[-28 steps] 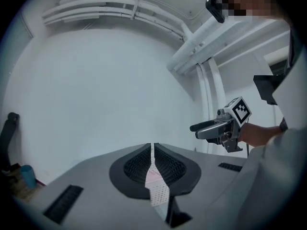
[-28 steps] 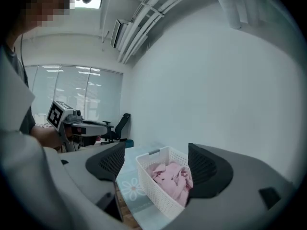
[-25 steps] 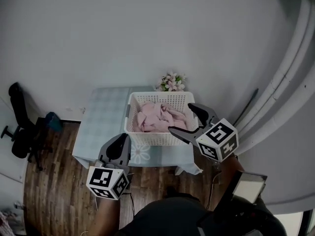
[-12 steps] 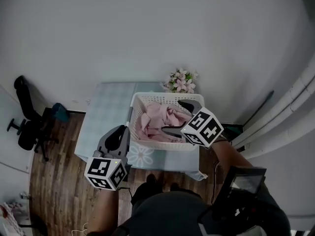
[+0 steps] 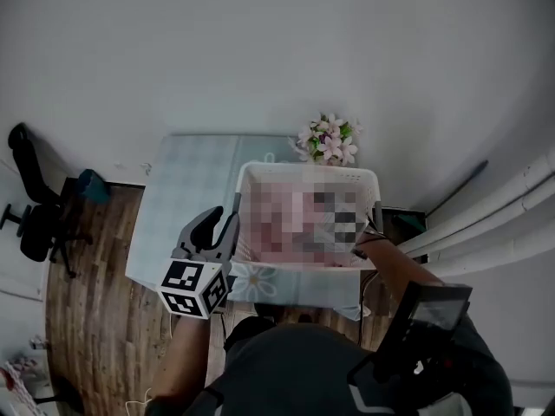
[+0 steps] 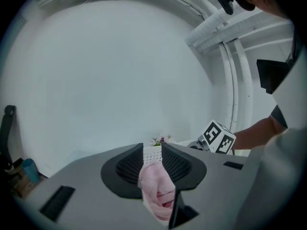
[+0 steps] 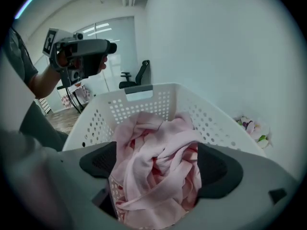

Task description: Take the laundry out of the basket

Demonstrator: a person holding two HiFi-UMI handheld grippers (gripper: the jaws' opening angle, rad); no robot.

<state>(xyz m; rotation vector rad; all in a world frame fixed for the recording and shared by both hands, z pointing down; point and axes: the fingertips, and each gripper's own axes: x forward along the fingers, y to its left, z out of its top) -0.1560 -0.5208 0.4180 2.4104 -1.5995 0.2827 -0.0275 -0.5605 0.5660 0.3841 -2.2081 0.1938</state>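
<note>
Our right tongs [image 7: 156, 166], opening wide, straddle the crumpled pink laundry [image 7: 153, 138] lying in the white perforated plastic basket [image 7: 213, 123], ready to seize it, while our left tongs [image 5: 217, 225], just opening and still narrow, pinch nothing and wait beside its left wall.

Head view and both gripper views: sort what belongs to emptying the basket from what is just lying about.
Belongs to the job:
basket
pink laundry in it
right hand-held gripper, jaws opening, laundry between them
left hand-held gripper beside the basket, jaws opening, nothing held

Just lying about:
flowers
office chair
</note>
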